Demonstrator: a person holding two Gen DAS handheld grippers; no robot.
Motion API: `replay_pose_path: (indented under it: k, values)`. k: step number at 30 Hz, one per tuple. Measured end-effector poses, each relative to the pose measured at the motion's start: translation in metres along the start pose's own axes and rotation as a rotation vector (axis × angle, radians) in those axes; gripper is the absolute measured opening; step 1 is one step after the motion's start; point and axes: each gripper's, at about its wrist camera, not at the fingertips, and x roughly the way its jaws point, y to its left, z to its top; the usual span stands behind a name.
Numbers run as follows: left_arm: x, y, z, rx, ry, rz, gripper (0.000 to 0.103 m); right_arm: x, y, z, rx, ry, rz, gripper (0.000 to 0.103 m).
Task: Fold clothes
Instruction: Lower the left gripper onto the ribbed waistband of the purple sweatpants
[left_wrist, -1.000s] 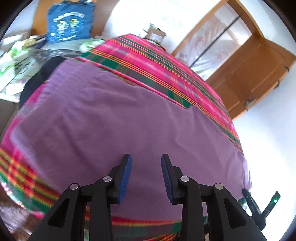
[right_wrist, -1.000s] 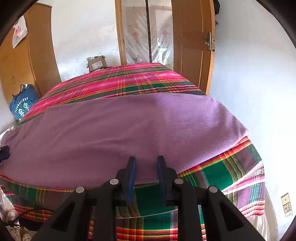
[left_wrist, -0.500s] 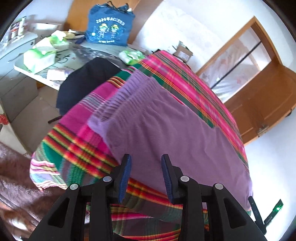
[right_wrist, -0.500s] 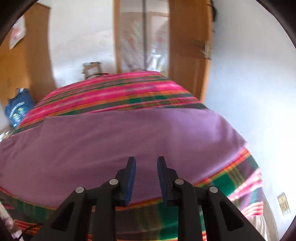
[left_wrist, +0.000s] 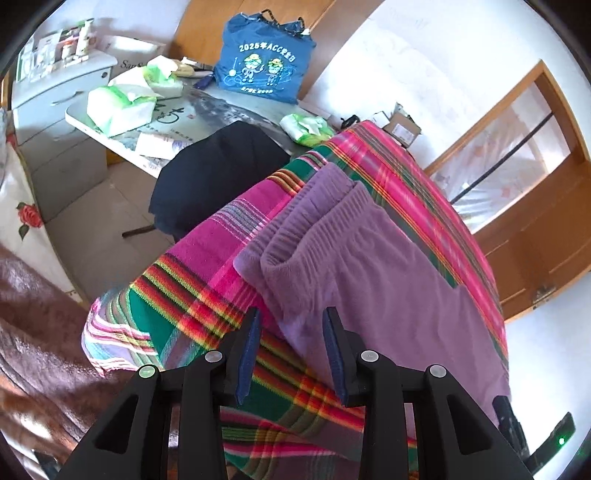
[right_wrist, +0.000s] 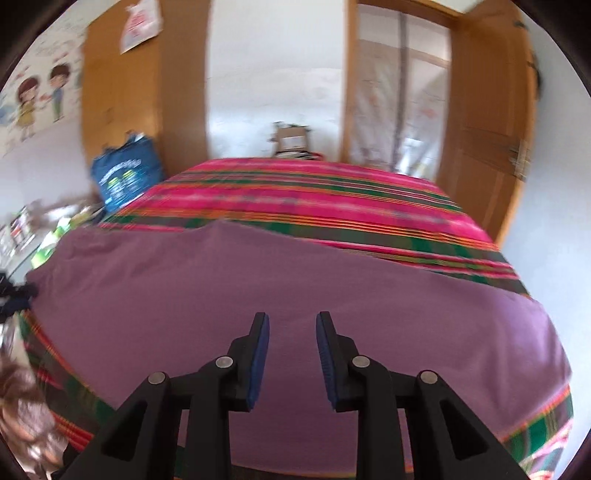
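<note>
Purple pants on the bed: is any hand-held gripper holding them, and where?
Neither. The left hand-held gripper stands open by the purple pants' waistband; the right hand-held gripper is opening above them, gripping nothing.

Left gripper jaws parted, right gripper jaws opening, both empty.

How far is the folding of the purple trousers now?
Done: the purple trousers lie flat on the striped blanket, apparently folded lengthwise. In hand: nothing; the left gripper stands open near the waistband corner, and the right gripper has its jaws opening above the cloth. Left: the crosswise folds.
</note>
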Motion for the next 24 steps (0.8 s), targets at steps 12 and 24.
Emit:
replay_pose_path:
  k: [12,24]
  values:
    - [-0.010,-0.005,0.001,0.035,-0.081,-0.003,0.033,0.013,0.081,0.006,-0.180,0.017,0.174,0.027]
    - [-0.021,-0.007,0.010,0.050,-0.176,-0.047,0.010,0.017,0.122,0.012,-0.233,0.026,0.239,0.027]
